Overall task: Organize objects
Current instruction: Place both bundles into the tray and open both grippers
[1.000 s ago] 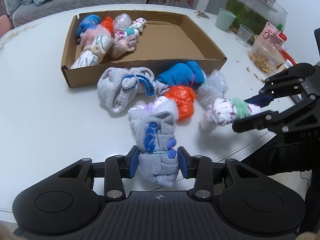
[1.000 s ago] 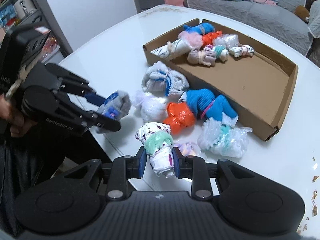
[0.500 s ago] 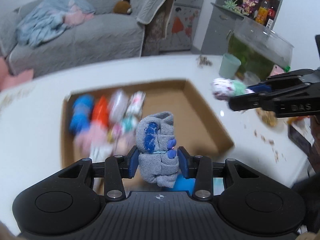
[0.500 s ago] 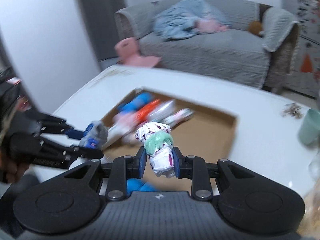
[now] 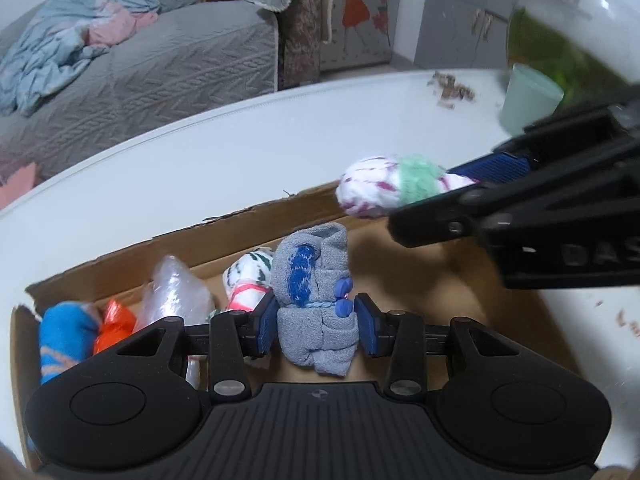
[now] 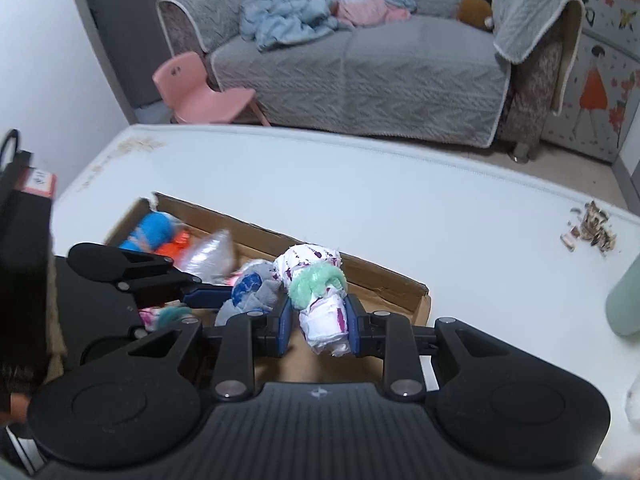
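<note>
My left gripper [image 5: 316,322] is shut on a grey rolled sock bundle with blue marks [image 5: 314,304] and holds it above the floor of the cardboard box [image 5: 256,228]. My right gripper [image 6: 319,322] is shut on a white, purple-speckled bundle with a green band [image 6: 318,292], also above the box [image 6: 384,280]. The right gripper and its bundle [image 5: 384,190] show in the left wrist view, to the right of the grey bundle. The left gripper with the grey bundle [image 6: 256,294] shows in the right wrist view. Blue [image 5: 64,334], orange [image 5: 114,322], clear plastic [image 5: 176,294] and striped [image 5: 250,276] bundles lie along the box's left side.
The box stands on a white table [image 6: 360,200]. A pale green cup [image 5: 528,98] and crumbs [image 5: 450,88] are at the table's far right. A grey sofa [image 6: 380,64] and a pink chair [image 6: 200,92] stand beyond the table.
Both grippers have lifted their bundles from the table in front of the box and carried them forward over the box. The two grippers have come closer together.
</note>
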The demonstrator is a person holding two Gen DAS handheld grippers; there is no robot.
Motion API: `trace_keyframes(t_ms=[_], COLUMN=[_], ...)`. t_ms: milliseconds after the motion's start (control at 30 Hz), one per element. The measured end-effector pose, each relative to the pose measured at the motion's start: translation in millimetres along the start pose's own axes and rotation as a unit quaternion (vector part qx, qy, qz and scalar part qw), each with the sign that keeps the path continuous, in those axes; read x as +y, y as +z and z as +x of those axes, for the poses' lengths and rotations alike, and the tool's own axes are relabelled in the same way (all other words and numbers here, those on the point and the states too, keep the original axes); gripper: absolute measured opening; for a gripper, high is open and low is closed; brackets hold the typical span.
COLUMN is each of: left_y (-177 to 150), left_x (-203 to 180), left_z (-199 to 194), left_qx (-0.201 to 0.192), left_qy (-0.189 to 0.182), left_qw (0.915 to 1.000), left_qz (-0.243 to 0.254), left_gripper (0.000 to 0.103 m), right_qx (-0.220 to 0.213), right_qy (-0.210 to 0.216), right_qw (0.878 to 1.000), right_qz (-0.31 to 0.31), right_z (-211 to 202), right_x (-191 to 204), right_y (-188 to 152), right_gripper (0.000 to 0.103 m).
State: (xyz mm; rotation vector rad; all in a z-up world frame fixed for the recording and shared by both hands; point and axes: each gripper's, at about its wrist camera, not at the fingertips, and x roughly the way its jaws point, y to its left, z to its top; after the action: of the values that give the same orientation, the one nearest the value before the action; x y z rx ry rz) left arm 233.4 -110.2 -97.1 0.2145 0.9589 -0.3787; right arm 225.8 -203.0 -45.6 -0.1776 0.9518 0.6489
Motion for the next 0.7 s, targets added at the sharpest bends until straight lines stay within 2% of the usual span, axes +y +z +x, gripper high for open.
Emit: trace_keyframes(t_ms=[367,700], left_y=[4,5], left_x=[2,-2], left_z=[11,12], left_qx=[0.005,0.006], left_qy=[0.004,0.014], left_qw=[1.0000,0.9997], left_qz=[0.006,0.018], left_gripper=[0.049,0.059], right_qx=[0.040,0.046], right_qy=[-0.002,-0.005], right_qw=[0.999,0.999], right_qz=[-0.004,-0.009], right_z=[27,25], right_x=[-4,5], right_y=[-5,-9], right_gripper=[0.025,0.027])
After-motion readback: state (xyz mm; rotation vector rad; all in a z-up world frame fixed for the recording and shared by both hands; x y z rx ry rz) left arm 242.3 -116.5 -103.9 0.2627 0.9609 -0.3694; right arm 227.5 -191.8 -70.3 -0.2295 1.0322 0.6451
